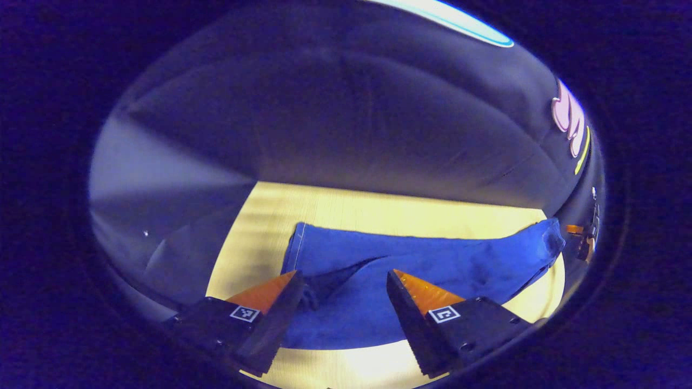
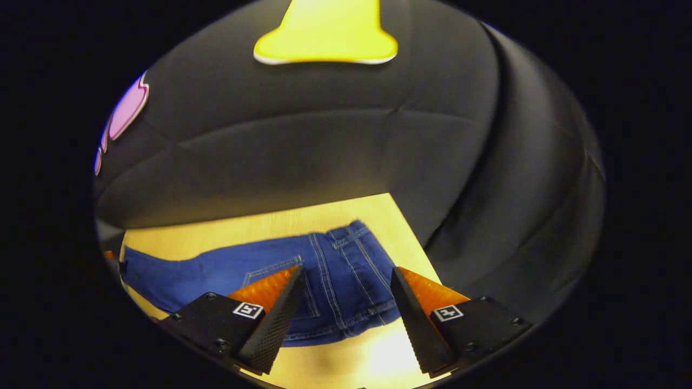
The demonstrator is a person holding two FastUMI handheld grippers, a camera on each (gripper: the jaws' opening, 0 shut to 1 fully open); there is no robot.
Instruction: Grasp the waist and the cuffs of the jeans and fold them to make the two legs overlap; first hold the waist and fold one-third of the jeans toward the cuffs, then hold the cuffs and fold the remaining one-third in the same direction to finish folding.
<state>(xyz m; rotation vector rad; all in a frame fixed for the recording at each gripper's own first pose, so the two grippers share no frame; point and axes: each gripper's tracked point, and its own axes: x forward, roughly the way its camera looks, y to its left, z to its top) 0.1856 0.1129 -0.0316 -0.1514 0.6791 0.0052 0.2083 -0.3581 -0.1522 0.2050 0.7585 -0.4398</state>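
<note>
Blue jeans (image 1: 432, 259) lie flat along a light wooden table (image 1: 378, 210). In the left gripper view the cuff end (image 1: 294, 248) points to the left, and the two legs lie close together, the near one partly over the far one. My left gripper (image 1: 343, 275) hovers open over the legs near the cuffs, holding nothing. In the right gripper view the jeans (image 2: 216, 270) show their back pockets and stitched waistband (image 2: 373, 270) at the right. My right gripper (image 2: 347, 270) hangs open above the waist, with cloth visible between its fingers but not pinched.
The black cloth booth wall (image 1: 351, 119) rises just behind the table's far edge. The table's right corner (image 2: 389, 200) sits beyond the waist. A strip of bare wood (image 2: 367, 351) runs along the near side of the jeans.
</note>
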